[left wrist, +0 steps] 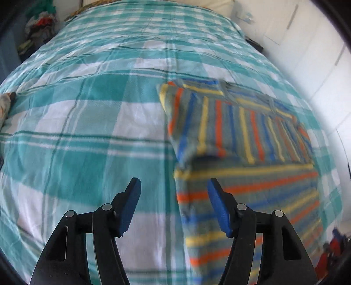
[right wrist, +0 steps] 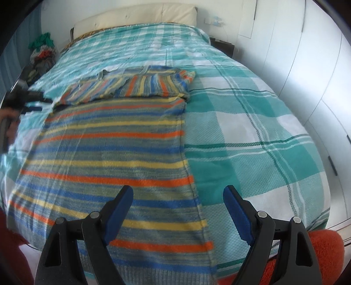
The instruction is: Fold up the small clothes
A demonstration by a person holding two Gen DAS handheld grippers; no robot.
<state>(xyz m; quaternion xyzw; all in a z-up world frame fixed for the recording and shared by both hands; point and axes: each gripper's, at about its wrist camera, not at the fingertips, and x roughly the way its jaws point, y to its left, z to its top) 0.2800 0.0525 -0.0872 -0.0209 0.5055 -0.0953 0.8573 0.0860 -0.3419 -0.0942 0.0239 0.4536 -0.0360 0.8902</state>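
Observation:
A striped sweater (right wrist: 109, 153) in grey, blue, orange and yellow lies flat on the bed, its sleeves (right wrist: 149, 84) folded across the upper part. In the left wrist view the sweater (left wrist: 252, 136) fills the right half, blurred. My left gripper (left wrist: 174, 182) hangs open over its left edge with nothing between the fingers. It also shows small at the sweater's far left shoulder (right wrist: 42, 104), held by a hand (right wrist: 9, 125). My right gripper (right wrist: 178, 189) stands open above the sweater's lower right edge, empty.
The bed carries a teal and white checked cover (right wrist: 252, 131). A heap of clothes (right wrist: 42, 54) sits beside the bed at the far left, a padded headboard (right wrist: 136, 15) behind. White wardrobe doors (right wrist: 318, 65) line the right. An orange fuzzy thing (right wrist: 324, 247) lies at the near right.

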